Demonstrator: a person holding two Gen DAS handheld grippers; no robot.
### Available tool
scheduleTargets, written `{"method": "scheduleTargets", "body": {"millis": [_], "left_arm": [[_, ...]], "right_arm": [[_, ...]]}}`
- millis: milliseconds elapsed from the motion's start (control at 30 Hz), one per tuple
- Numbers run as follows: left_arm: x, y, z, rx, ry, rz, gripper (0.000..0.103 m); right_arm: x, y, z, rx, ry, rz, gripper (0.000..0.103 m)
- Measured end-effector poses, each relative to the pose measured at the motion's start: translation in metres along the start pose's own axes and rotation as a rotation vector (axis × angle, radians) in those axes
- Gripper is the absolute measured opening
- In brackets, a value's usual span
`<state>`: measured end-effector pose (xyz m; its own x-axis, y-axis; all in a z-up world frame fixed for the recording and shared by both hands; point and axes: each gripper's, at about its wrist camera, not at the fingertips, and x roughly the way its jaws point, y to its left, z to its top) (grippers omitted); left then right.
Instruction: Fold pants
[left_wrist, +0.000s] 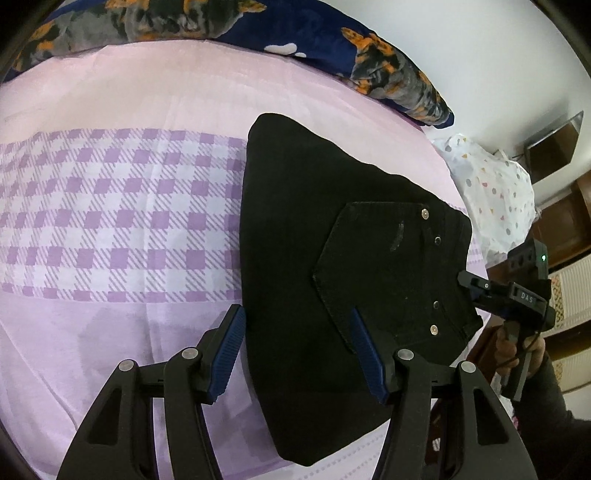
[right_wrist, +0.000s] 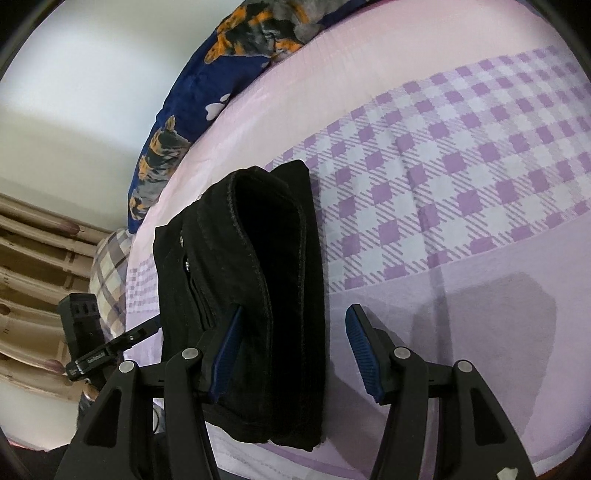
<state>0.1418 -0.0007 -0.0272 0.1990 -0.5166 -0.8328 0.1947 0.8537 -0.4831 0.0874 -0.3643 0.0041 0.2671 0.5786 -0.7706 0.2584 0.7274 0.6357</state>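
While folded pants (left_wrist: 332, 258) lie bedded, both hand-held grippers hover open.

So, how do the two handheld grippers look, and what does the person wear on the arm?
Both the left gripper and the right gripper have black forked finger frames with round silver pivot pins and ribbed dark blue pads. Seen from the left wrist, the right one shows a black body with white lettering, a small green light, and a thin black cable by the hand. The sleeve is dark.
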Motion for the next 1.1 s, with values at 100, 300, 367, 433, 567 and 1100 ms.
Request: {"method": "scheduleTargets", "body": {"millis": [100,300,367,433,567,1100], "left_arm": [[0.002,0.003,-0.001,-0.008,0.007,-0.007,0.059],[0.009,0.007,0.0,-0.023,0.018,-0.031,0.059],[0.011,0.008,0.004,-0.024,0.015,-0.04,0.06],[0.014,0.008,0.008,-0.02,0.008,-0.058,0.061],[0.02,0.008,0.018,-0.007,-0.008,-0.119,0.065],[0.03,-0.008,0.022,0.026,-0.064,-0.033,0.059]], "right_arm": [[-0.001,-0.003,0.0,-0.008,0.016,0.022,0.051],[0.004,-0.007,0.008,-0.014,0.055,0.09,0.047],[0.009,-0.003,0.012,-0.028,0.067,0.1,0.048],[0.014,0.002,0.016,-0.055,0.085,0.105,0.048],[0.027,0.007,0.025,-0.076,0.138,0.154,0.049],[0.039,0.009,0.024,-0.045,0.096,0.184,0.043]]}}
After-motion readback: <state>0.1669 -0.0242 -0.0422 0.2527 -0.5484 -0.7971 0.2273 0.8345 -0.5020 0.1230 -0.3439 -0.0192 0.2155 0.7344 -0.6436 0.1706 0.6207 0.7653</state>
